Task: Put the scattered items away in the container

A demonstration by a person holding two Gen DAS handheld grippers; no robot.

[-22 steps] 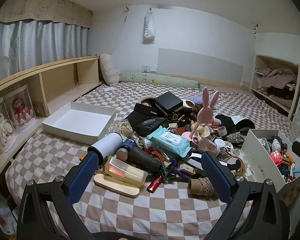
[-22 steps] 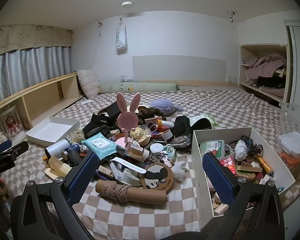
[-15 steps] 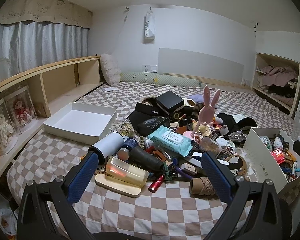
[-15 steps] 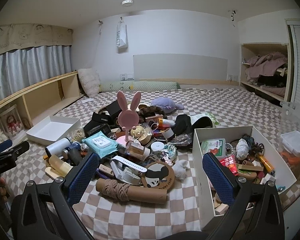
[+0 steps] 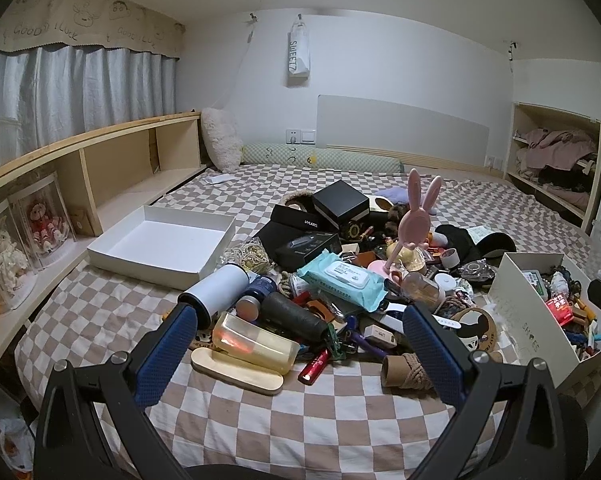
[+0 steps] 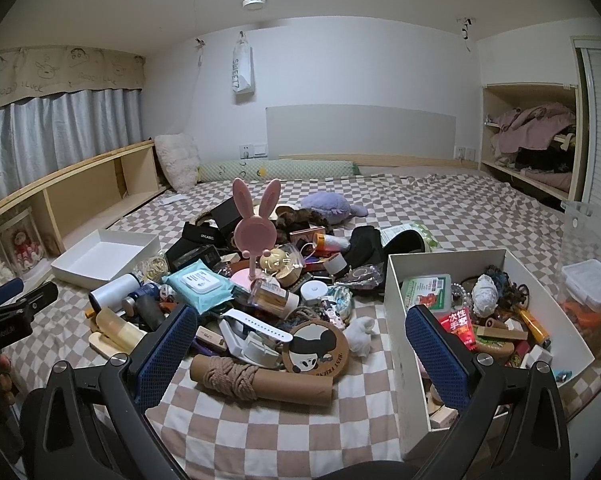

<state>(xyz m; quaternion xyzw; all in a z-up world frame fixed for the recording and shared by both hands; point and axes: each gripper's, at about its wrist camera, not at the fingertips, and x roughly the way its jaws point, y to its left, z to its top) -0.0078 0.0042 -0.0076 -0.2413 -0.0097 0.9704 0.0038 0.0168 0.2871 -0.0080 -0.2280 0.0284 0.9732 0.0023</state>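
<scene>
Now your left gripper hangs over the near edge of the bed, fingers spread wide with nothing between them. At far left you see the white tray, well apart from the pile. Under the left gripper lie the white flask, the clear cup on a wooden board, and a red tube. Further right the wipes pack lies beside the pink bunny mirror, which stands upright in the pile. Your right gripper is also spread wide and holds nothing. Between its 2 fingers you see the cardboard tube wound with rope, touching the round panda mirror. At right stands the container, a white box already holding many small things; the right finger overlaps its near wall.
</scene>
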